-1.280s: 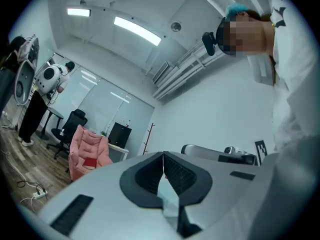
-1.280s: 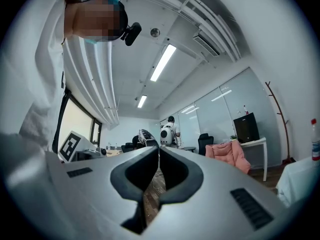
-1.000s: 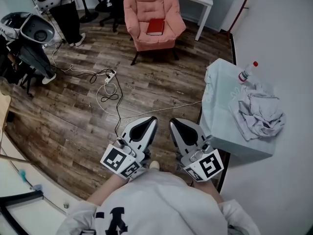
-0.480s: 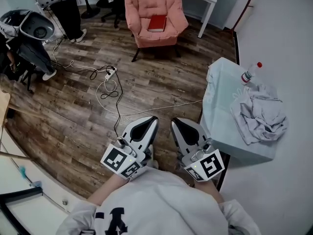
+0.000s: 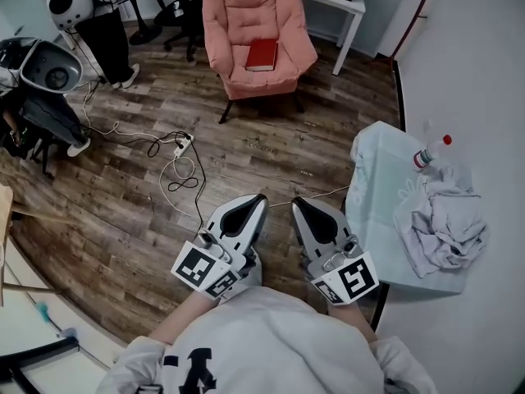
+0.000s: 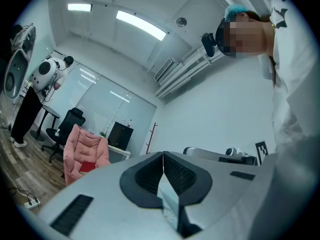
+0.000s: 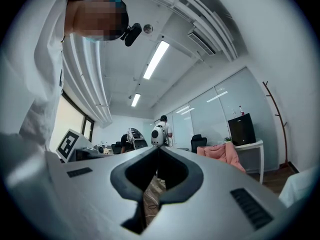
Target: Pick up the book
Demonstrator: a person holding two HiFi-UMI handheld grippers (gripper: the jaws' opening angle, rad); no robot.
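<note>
A red book (image 5: pixel 262 54) lies flat on the seat of a pink armchair (image 5: pixel 287 23) at the far end of the wooden floor; the left gripper view shows the book (image 6: pixel 88 167) small on the armchair (image 6: pixel 82 146). My left gripper (image 5: pixel 256 199) and right gripper (image 5: pixel 297 203) are held side by side close to my body, both shut and empty, pointing toward the chair and far short of it. In the left gripper view the left gripper (image 6: pixel 163 154) has its jaws together. The right gripper (image 7: pixel 158 148) also shows its jaws together, with the armchair (image 7: pixel 227 155) at the right.
A low table with a pale cloth (image 5: pixel 373 187) stands to my right, bearing a crumpled rag (image 5: pixel 447 224) and a bottle (image 5: pixel 431 153). Cables and a power strip (image 5: pixel 182 142) lie on the floor ahead left. A white desk (image 5: pixel 340 2) and a standing person (image 5: pixel 102 23) are beside the chair.
I have stepped forward: the armchair with the book sits lower in the head view, and the side table has slid toward me. Both grippers stay shut in the same pose.
</note>
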